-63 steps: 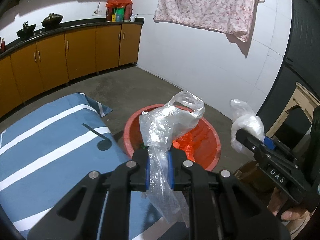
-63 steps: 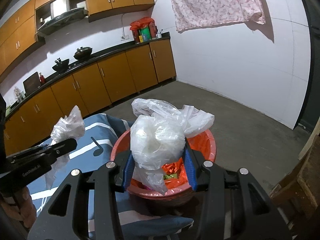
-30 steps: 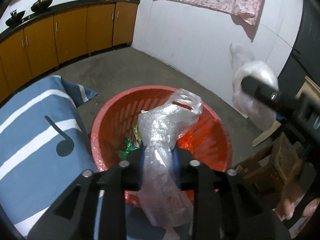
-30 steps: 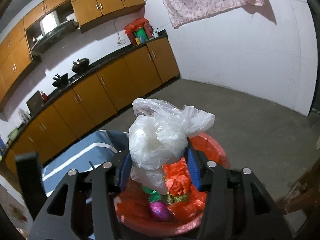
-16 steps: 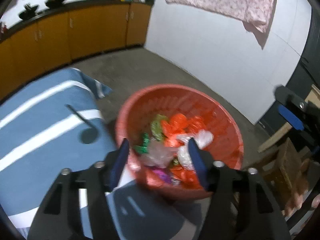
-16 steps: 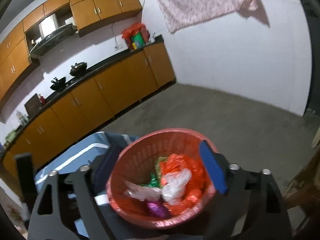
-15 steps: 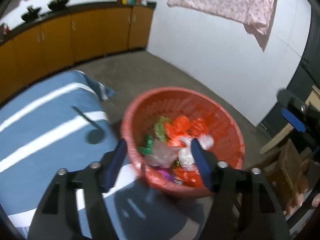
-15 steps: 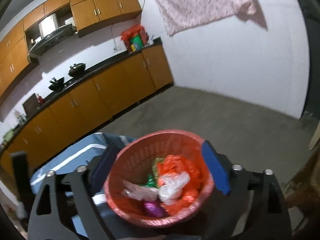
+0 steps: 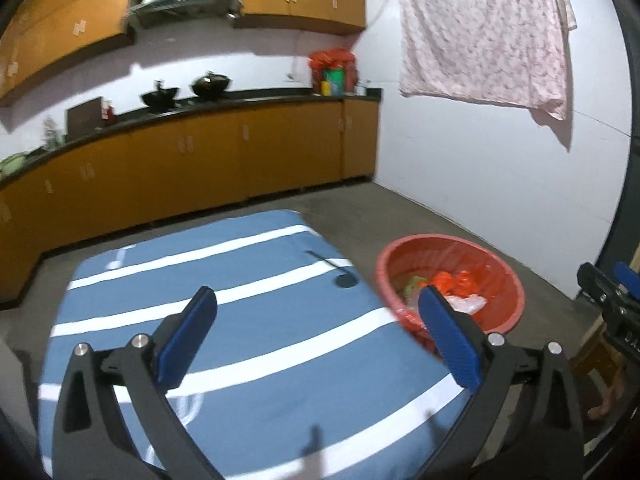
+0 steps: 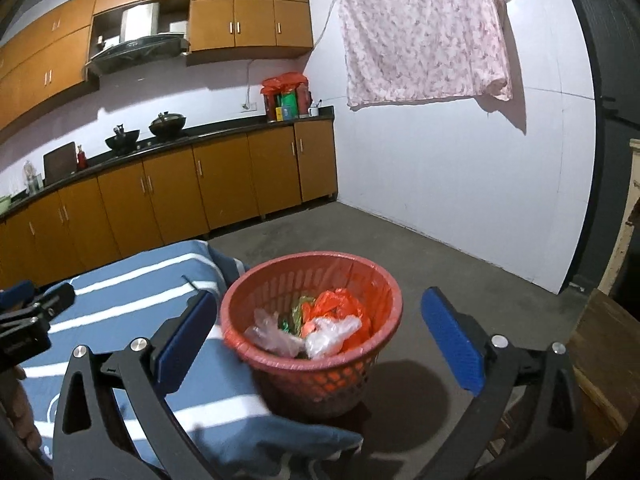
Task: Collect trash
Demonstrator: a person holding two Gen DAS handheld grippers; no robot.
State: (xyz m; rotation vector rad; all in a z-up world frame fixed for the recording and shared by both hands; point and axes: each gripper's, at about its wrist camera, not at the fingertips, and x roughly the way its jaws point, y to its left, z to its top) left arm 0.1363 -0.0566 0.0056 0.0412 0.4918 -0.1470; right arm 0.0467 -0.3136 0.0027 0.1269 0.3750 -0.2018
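Note:
A red plastic basket (image 10: pixel 384 284) stands on the floor beside the table and holds clear plastic bags (image 10: pixel 328 334), orange wrappers (image 10: pixel 340 304) and green scraps. It also shows in the left wrist view (image 9: pixel 508 276) at the right. My left gripper (image 9: pixel 316 332) is open and empty above the blue striped tablecloth (image 9: pixel 240 280). My right gripper (image 10: pixel 316 328) is open and empty, just above and in front of the basket. The right gripper also shows at the right edge of the left wrist view (image 9: pixel 608 292).
Orange kitchen cabinets (image 10: pixel 200 188) with a dark counter run along the back wall. A pink cloth (image 10: pixel 420 32) hangs on the white wall. A wooden stool (image 10: pixel 600 344) stands at the right. The blue cloth's edge (image 10: pixel 280 432) hangs next to the basket.
Both grippers opened and dropped their plastic bags into the basket. Both have since pulled back, the left one swinging left over the table.

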